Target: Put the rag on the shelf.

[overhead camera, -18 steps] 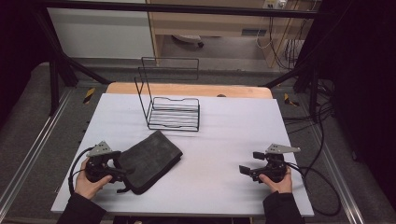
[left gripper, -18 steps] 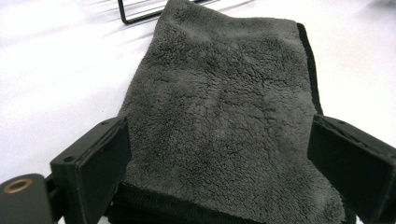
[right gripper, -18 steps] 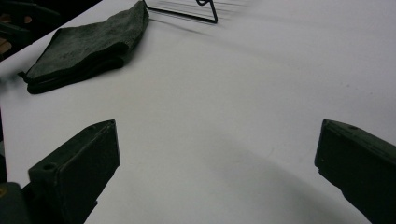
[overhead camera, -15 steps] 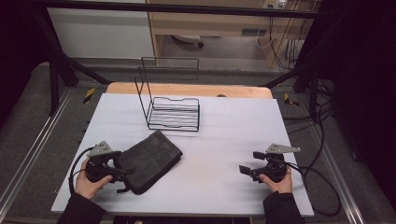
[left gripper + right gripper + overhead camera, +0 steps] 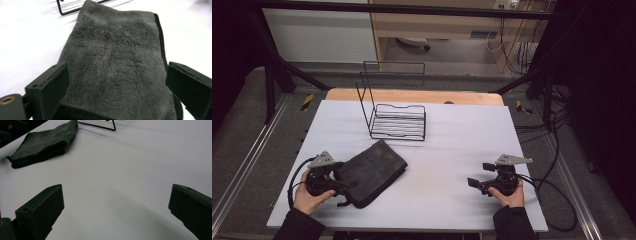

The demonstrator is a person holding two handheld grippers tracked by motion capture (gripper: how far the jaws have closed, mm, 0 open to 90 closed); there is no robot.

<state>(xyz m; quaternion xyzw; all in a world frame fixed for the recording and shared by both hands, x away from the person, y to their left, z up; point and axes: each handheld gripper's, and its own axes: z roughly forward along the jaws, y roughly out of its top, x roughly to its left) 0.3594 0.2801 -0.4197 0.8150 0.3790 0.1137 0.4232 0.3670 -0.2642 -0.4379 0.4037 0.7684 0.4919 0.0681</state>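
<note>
A folded dark grey fleece towel (image 5: 374,170) lies flat on the white table (image 5: 452,145) at the front left. My left gripper (image 5: 343,185) rests at the towel's near-left end, open, with its wide jaws standing to either side of the cloth. In the left gripper view the towel (image 5: 115,50) runs away from the left gripper (image 5: 117,82) between the two black pads. My right gripper (image 5: 481,175) sits at the front right, open, pointing left across bare table. From the right gripper (image 5: 116,202) the towel (image 5: 42,142) lies far off at upper left.
A black wire rack (image 5: 398,120) with a tall back frame stands at the table's middle back; its base shows as the wire rack (image 5: 67,7) beyond the towel. A wooden board (image 5: 412,96) lines the far edge. Cables trail off both grippers.
</note>
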